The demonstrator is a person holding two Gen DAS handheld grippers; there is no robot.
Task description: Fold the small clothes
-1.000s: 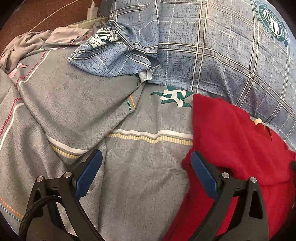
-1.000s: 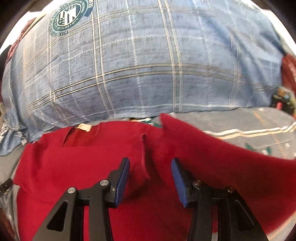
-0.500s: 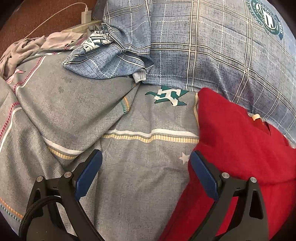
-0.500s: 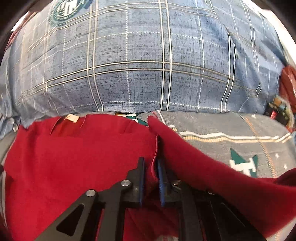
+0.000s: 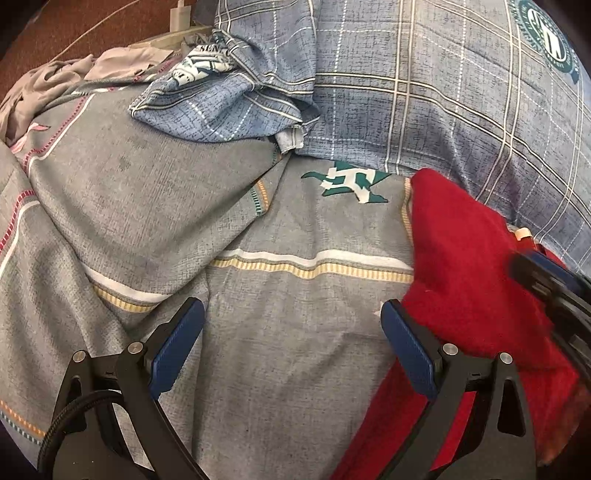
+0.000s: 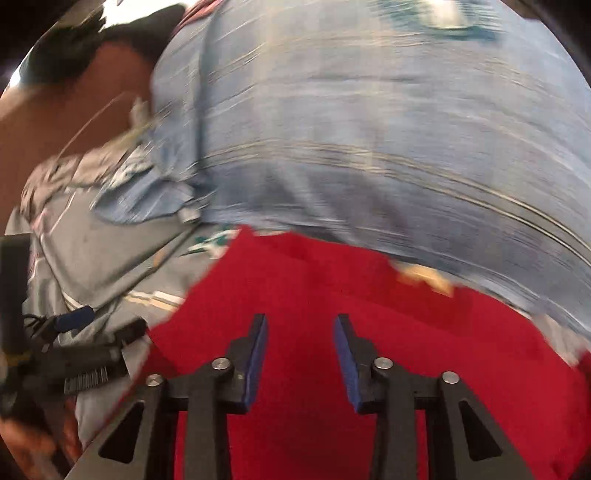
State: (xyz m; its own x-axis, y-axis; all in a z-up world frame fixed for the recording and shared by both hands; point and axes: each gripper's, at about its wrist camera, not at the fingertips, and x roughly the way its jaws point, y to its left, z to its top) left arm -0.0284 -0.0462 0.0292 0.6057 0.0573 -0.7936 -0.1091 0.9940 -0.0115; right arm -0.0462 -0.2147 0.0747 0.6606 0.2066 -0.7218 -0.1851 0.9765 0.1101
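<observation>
A small red garment (image 5: 469,280) lies on the grey bedsheet (image 5: 288,362), at the right of the left wrist view; it also fills the lower half of the blurred right wrist view (image 6: 332,295). My left gripper (image 5: 291,332) is open and empty over the sheet, its right finger (image 5: 406,343) at the garment's left edge. My right gripper (image 6: 300,350) is open above the red cloth with nothing between its pads. It shows in the left wrist view (image 5: 550,291) as a blurred dark shape over the garment.
A big blue plaid pillow (image 5: 443,92) lies behind the garment, also in the right wrist view (image 6: 369,129). A crumpled blue plaid cloth (image 5: 229,107) and a greyish-pink garment (image 5: 55,85) lie at the far left. A charger and cable (image 5: 177,14) sit beyond.
My right gripper was shut on a fold of the red garment half a second ago; it has opened, let go and swung left. The garment's flap now lies folded over. The left gripper barely moved.
</observation>
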